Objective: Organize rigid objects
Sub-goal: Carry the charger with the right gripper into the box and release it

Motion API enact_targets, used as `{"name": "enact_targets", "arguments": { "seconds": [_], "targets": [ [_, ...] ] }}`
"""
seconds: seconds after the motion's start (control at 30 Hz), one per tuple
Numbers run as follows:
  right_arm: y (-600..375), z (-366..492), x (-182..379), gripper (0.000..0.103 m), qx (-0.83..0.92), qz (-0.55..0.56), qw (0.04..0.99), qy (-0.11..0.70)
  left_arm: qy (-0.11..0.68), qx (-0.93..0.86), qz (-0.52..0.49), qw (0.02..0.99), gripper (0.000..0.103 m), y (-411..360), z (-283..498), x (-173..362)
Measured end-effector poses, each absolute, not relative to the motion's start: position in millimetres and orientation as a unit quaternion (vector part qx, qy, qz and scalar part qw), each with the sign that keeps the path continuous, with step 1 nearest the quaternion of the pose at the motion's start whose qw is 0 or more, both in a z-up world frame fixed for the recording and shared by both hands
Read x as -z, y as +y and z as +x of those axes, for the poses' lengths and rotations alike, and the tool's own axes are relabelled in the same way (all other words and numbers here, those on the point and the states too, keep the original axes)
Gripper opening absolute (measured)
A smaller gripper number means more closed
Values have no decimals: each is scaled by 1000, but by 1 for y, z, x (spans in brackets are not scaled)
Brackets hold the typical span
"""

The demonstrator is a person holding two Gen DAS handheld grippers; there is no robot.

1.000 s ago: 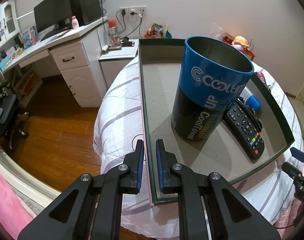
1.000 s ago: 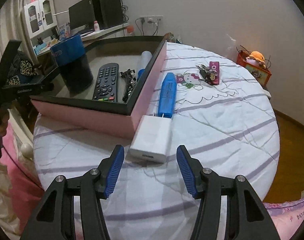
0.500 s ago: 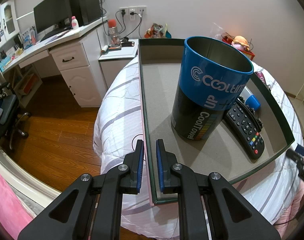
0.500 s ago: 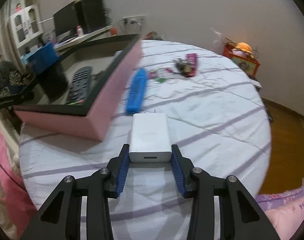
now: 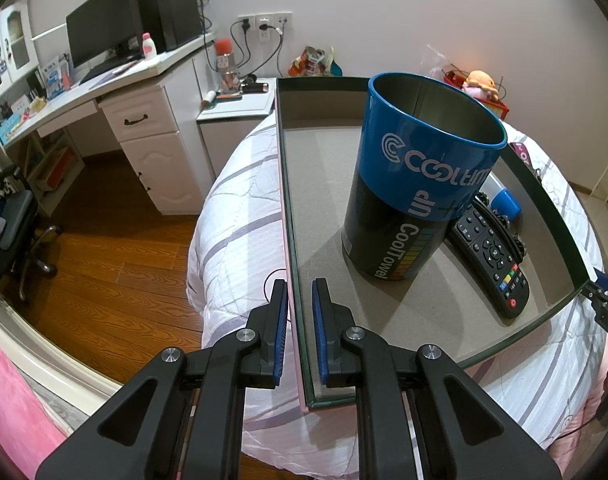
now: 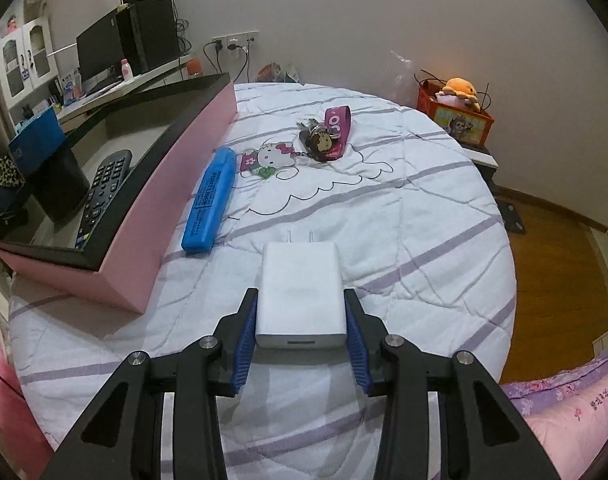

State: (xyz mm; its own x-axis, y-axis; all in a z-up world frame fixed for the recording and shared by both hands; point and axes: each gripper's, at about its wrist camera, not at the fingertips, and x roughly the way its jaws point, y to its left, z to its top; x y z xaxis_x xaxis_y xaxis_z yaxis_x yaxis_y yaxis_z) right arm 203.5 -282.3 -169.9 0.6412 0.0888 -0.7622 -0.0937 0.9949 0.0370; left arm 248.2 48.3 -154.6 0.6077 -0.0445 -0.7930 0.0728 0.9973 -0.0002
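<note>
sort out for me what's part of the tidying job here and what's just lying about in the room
Job: white charger in the right gripper; pink box, wall clamped by the left gripper; blue tin; remote; blue highlighter; keys.

Lying about: desk; monitor; toy crate.

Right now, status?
Left gripper shut on tray wall. Right gripper shut on white charger. Blue marker beside tray, clear of path.
</note>
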Motion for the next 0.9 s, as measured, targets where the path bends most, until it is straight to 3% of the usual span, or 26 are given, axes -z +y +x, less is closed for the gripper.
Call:
{"name": "enact_targets", "arguments": {
  "seconds": [0.6,0.9],
  "targets": [
    [-220,242,94,41,-107,-60,928,353,441,35,16,897,12,44,249,154],
    [-150,292,99,41,-171,-112,900,385,440,42,13,897,12,45,251,152]
  ]
}}
